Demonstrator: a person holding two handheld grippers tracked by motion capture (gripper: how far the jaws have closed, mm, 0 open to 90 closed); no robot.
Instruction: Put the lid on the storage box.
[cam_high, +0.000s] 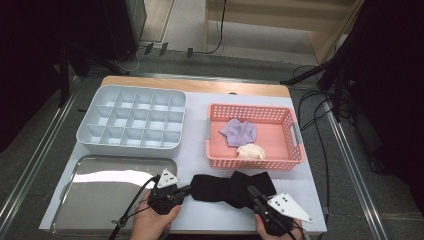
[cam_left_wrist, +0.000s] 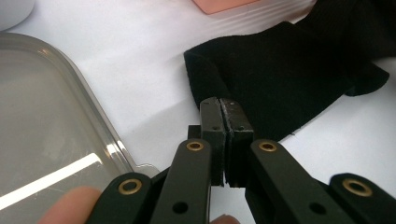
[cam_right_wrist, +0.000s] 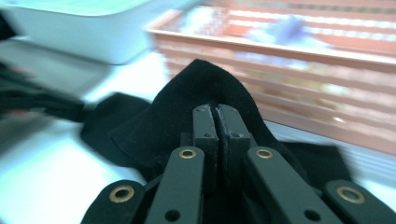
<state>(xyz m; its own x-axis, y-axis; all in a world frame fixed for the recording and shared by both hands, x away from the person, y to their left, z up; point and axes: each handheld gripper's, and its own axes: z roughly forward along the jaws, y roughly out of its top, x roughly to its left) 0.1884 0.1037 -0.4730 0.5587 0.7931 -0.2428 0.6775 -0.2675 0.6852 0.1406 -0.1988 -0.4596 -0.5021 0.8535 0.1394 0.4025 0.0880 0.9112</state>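
**Both grippers clamped on the black cloth at the table's front edge**

A steel tray (cam_high: 95, 192) fills the table's (cam_high: 200, 215) front left corner, with a grey compartment box (cam_high: 132, 119) behind it. Beside the tray, the left gripper (cam_high: 189, 190) pinches the left end of the black cloth (cam_high: 220, 187), which lies along the front edge. The right gripper (cam_high: 251, 191) is clamped on the cloth's right part, lifting a fold. Behind sits a pink basket (cam_high: 295, 135) holding small cloths.

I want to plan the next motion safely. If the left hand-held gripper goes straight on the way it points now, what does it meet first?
Most likely the black cloth: the left hand-held gripper, shut on its edge, points along it. Past the cloth, depth is unclear.
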